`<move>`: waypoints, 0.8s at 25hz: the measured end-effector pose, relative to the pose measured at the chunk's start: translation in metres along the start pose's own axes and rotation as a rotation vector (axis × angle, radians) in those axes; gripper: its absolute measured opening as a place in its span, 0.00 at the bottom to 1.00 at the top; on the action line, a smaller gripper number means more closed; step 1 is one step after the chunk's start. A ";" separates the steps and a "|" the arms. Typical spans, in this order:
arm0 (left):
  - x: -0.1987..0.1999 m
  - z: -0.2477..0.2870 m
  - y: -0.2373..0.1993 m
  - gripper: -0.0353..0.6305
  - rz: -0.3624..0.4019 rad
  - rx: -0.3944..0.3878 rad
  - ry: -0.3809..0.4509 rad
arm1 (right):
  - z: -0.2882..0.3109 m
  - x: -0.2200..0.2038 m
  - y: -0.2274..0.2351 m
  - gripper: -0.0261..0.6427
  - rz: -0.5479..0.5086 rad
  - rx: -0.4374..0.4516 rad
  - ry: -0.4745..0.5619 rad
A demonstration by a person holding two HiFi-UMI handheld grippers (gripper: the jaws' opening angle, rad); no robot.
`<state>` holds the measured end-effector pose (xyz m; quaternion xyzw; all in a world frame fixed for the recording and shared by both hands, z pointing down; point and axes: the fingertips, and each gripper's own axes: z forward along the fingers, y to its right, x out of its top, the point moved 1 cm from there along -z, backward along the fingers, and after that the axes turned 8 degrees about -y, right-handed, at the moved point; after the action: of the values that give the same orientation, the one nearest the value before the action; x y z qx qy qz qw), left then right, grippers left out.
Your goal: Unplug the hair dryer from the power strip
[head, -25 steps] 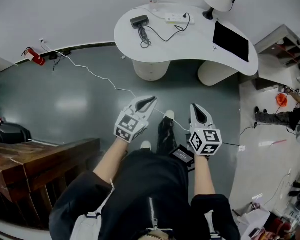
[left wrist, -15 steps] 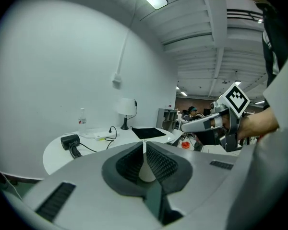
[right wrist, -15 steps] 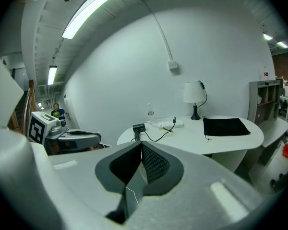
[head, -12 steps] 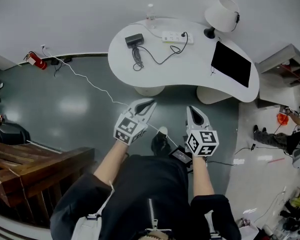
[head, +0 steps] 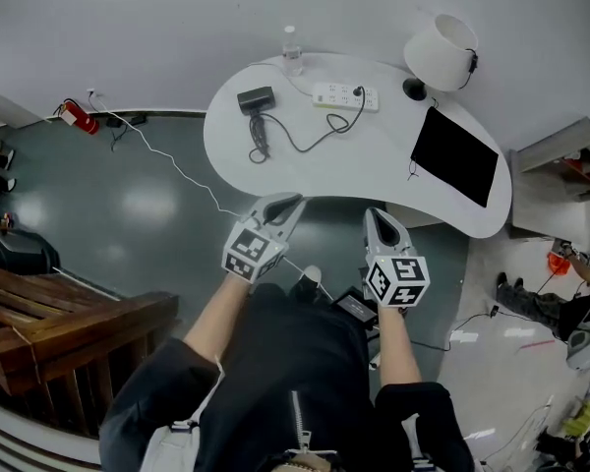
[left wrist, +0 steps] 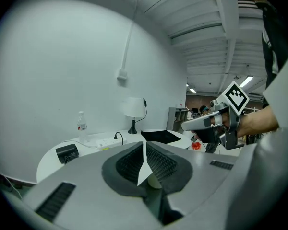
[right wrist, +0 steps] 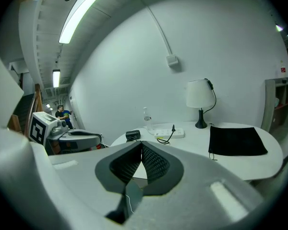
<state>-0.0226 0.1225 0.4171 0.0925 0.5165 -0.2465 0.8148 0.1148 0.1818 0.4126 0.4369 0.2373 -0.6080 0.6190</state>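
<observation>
A black hair dryer (head: 255,97) lies at the left of the white curved table (head: 324,170). Its black cord loops right to a plug (head: 357,92) seated in the white power strip (head: 346,96). My left gripper (head: 294,201) and right gripper (head: 376,213) are both shut and empty, held side by side just short of the table's near edge. The left gripper view shows the dryer (left wrist: 67,152) and strip (left wrist: 103,144) beyond the closed tips (left wrist: 144,147). The right gripper view shows the dryer (right wrist: 132,134), plug (right wrist: 174,127) and strip (right wrist: 171,133) past its tips (right wrist: 141,145).
On the table also stand a water bottle (head: 291,62), a white lamp (head: 442,42) and a black mat (head: 454,155). A thin white cable (head: 177,160) crosses the dark floor. A wooden railing (head: 59,332) is at the left, a red fire extinguisher (head: 76,116) by the wall.
The person has walked forward: the table has come closer and sits lower in the head view. Both grippers travelled with the person toward it, still shut.
</observation>
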 end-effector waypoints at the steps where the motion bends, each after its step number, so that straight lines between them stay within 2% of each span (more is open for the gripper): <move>1: 0.002 0.003 -0.002 0.09 0.003 0.004 -0.004 | 0.003 0.002 0.005 0.05 0.003 0.006 -0.002; 9: 0.007 0.024 -0.030 0.09 0.028 0.045 -0.032 | 0.026 0.016 0.024 0.05 0.018 0.034 -0.005; 20: 0.041 0.106 -0.082 0.09 0.098 -0.010 -0.040 | 0.083 0.062 0.061 0.05 -0.021 0.013 -0.018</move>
<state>0.0353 -0.0034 0.4369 0.1087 0.4964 -0.2053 0.8365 0.1629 0.0718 0.4193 0.4332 0.2322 -0.6198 0.6118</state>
